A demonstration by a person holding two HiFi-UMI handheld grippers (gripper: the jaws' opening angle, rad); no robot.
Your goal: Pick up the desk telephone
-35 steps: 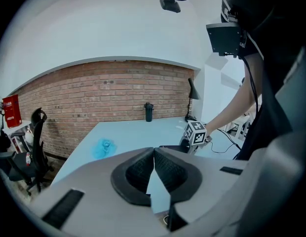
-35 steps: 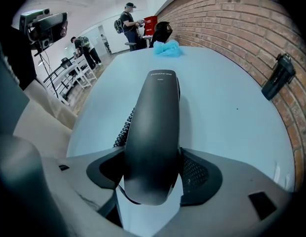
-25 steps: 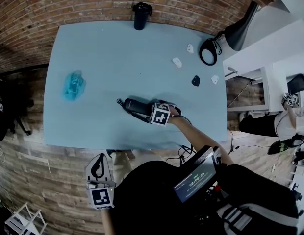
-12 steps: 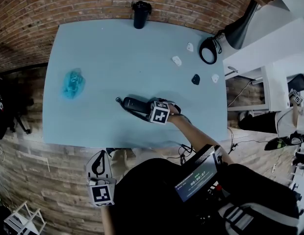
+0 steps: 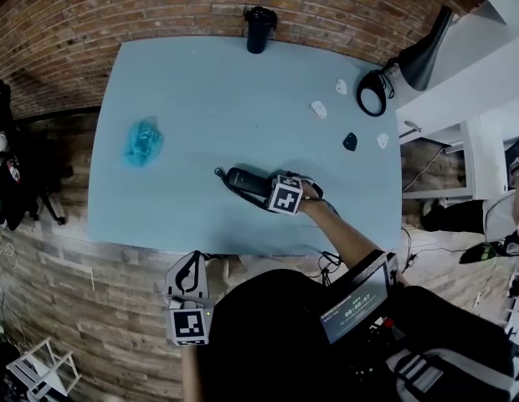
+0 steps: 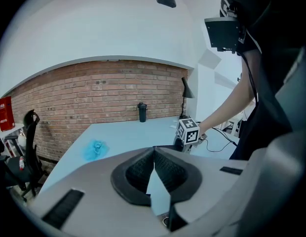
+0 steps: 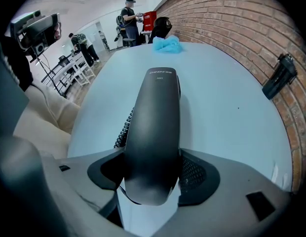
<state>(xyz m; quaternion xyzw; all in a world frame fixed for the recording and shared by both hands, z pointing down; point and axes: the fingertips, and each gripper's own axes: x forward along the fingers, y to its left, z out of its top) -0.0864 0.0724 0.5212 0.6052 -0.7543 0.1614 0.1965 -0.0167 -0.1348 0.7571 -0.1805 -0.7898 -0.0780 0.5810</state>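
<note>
The black telephone handset [image 5: 245, 180] is at the front middle of the light blue table [image 5: 201, 90], its coiled cord [image 5: 223, 177] trailing off its left end. My right gripper [image 5: 268, 191] is shut on the handset. In the right gripper view the handset [image 7: 155, 112] runs straight out from between the jaws of the right gripper [image 7: 152, 172], with the cord [image 7: 124, 127] along its left side. My left gripper [image 5: 190, 268] hangs off the table's front edge by the person's body. In its own view the left gripper [image 6: 154, 154] is shut on nothing.
A crumpled blue cloth [image 5: 144, 143] lies at the table's left. A black cup [image 5: 259, 18] stands at the far edge. Small white pieces [image 5: 319, 109] and a black piece [image 5: 350, 141] lie at the right, beside a black desk lamp [image 5: 423, 44]. A brick wall runs behind.
The head view has shifted, so everything sits a little further right in the picture. My right gripper stays shut on the handset at the same spot on the table. The left gripper has barely moved.
</note>
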